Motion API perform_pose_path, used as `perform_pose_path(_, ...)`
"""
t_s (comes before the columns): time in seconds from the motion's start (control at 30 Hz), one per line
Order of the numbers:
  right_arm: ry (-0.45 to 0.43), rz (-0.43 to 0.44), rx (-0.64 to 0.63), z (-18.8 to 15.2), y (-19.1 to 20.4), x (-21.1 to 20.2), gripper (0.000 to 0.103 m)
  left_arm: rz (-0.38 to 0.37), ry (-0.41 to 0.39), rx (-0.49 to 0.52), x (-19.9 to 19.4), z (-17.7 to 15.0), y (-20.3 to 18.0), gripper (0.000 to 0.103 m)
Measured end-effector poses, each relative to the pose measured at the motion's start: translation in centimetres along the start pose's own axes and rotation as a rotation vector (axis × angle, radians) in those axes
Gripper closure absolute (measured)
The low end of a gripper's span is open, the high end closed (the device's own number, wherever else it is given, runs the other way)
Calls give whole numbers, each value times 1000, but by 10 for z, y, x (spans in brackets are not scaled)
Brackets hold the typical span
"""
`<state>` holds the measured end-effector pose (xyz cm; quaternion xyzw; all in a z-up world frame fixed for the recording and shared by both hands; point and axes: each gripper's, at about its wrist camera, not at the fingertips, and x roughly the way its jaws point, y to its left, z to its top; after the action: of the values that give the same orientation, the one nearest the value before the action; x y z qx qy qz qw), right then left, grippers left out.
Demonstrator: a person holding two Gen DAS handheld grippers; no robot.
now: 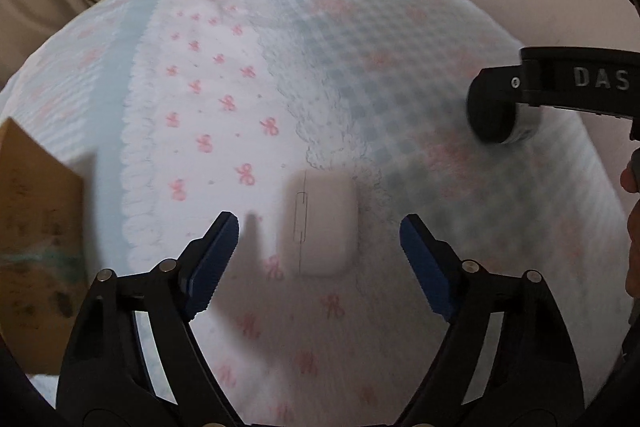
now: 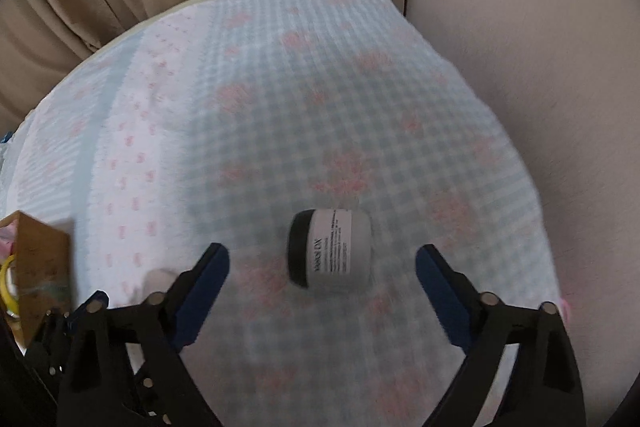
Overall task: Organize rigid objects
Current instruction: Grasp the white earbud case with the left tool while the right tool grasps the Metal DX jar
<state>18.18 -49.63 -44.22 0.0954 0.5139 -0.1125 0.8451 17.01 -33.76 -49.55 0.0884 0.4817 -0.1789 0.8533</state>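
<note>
Approaching stage, nothing gripped yet. Left gripper, jaws apart, straddles a small white rounded plastic case lying flat on the checked, bow-print cloth. Right gripper, jaws apart, brackets a white jar w/ black lid lying on its side. Next: lower, centre, close. Brown cardboard box at left is the likely destination.

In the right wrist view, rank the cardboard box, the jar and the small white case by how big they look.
1. Cardboard box, though cut off by the frame edge.
2. Jar.
3. White case, mostly hidden behind the right gripper's finger, so its rank is unsure.
</note>
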Motion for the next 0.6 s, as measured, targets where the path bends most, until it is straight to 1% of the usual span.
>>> perform_pose_path(0.07, 5, -4, 7, -2, -2, 16, 19, 3, 10, -3, 12, -1, 1, 26)
perform_pose_path(0.13, 5, -1, 7, -3, -1, 27, 21, -9, 12, -16, 18, -2, 3, 27)
perform_pose_path(0.2, 3, -4, -2, -4, 0, 33, 29, -13, 2, -17, 18, -2, 4, 30)
perform_pose_path(0.23, 4, -13, -9, -4, 2, 37, 29, -12, 5, -14, 18, -2, 3, 35)
perform_pose_path(0.27, 6, -22, -11, -3, 3, 39, 31, -15, 8, -13, 18, -2, 3, 43)
perform_pose_path(0.3, 8, -30, -10, -3, 3, 41, 36, -20, 10, -12, 18, -1, 2, 48)
perform_pose_path(0.33, 11, -38, -7, -3, 3, 43, 39, -25, 13, -12, 18, -1, 2, 57)
perform_pose_path(0.37, 16, -52, -5, -2, 3, 44, 46, -24, 17, -12, 18, 1, 2, 61)
perform_pose_path(0.4, 20, -64, -3, -2, 2, 46, 54, -21, 21, -12, 18, 2, 2, 61)
perform_pose_path(0.5, 14, -47, 21, -3, -2, 43, 56, -22, 24, -21, 16, 3, 3, 61)
perform_pose_path(0.6, 16, -50, 10, -3, -2, 42, 57, -20, 22, -25, 14, 5, 3, 61)
